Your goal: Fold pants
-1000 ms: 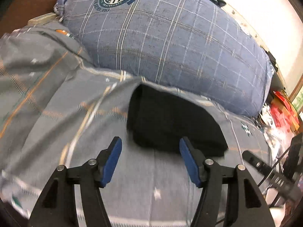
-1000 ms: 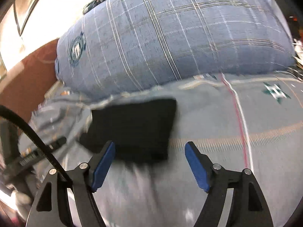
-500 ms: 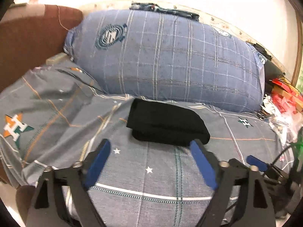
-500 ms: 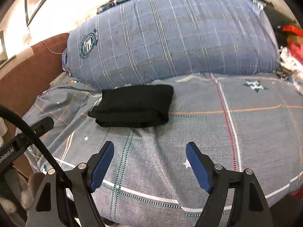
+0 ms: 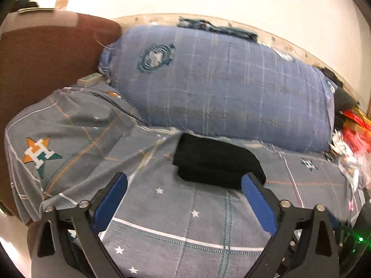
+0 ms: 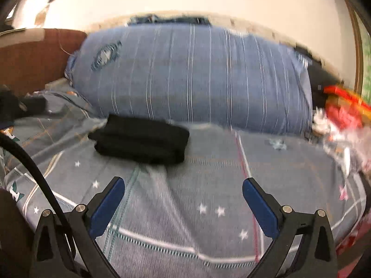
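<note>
The black pants [image 5: 215, 162] lie folded into a compact rectangle on the grey bed sheet [image 5: 162, 208], just in front of a big blue plaid pillow [image 5: 220, 90]. My left gripper [image 5: 184, 185] is open and empty, held back from the near edge of the pants. In the right wrist view the folded pants [image 6: 141, 140] lie left of centre, and my right gripper [image 6: 183, 190] is open and empty, well short of them above the sheet [image 6: 197, 197].
A brown headboard [image 5: 46, 58] stands at the left. Red and white clutter [image 5: 352, 143] lies at the bed's right edge. A black cable [image 6: 30, 169] crosses the right wrist view at the left. The pillow [image 6: 192, 76] blocks the far side.
Both grippers have pulled back and up from the folded pants, so more of the bed, pillow and wall shows. The pants have stayed in place. Both grippers stay open.
</note>
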{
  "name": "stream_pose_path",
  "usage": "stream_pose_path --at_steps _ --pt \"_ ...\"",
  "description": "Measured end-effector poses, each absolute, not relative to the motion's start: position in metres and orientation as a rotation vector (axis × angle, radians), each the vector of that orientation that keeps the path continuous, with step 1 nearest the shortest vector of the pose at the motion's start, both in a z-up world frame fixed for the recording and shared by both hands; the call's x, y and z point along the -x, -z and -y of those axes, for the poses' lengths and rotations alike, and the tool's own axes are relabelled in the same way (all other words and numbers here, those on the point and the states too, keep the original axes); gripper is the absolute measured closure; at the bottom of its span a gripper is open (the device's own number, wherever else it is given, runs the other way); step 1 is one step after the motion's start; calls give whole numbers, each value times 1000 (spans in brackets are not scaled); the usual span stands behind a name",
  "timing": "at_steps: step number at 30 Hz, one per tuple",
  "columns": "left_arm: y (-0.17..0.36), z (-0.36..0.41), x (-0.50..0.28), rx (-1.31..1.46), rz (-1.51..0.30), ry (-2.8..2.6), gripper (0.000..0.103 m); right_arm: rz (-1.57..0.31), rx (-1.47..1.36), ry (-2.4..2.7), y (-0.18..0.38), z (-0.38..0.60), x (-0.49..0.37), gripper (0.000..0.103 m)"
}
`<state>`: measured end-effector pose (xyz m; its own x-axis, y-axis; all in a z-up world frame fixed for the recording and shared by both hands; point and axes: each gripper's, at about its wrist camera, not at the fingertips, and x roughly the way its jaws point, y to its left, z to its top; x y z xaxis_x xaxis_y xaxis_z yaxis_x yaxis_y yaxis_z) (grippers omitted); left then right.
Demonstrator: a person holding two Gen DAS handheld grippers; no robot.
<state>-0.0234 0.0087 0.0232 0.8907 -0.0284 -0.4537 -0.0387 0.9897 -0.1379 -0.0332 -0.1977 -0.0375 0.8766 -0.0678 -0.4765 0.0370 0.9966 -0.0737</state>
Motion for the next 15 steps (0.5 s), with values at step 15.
stream_pose_path --at_steps 15 --pt "-26 -25 31 139 -420 -96 1 -576 15 11 48 199 30 0"
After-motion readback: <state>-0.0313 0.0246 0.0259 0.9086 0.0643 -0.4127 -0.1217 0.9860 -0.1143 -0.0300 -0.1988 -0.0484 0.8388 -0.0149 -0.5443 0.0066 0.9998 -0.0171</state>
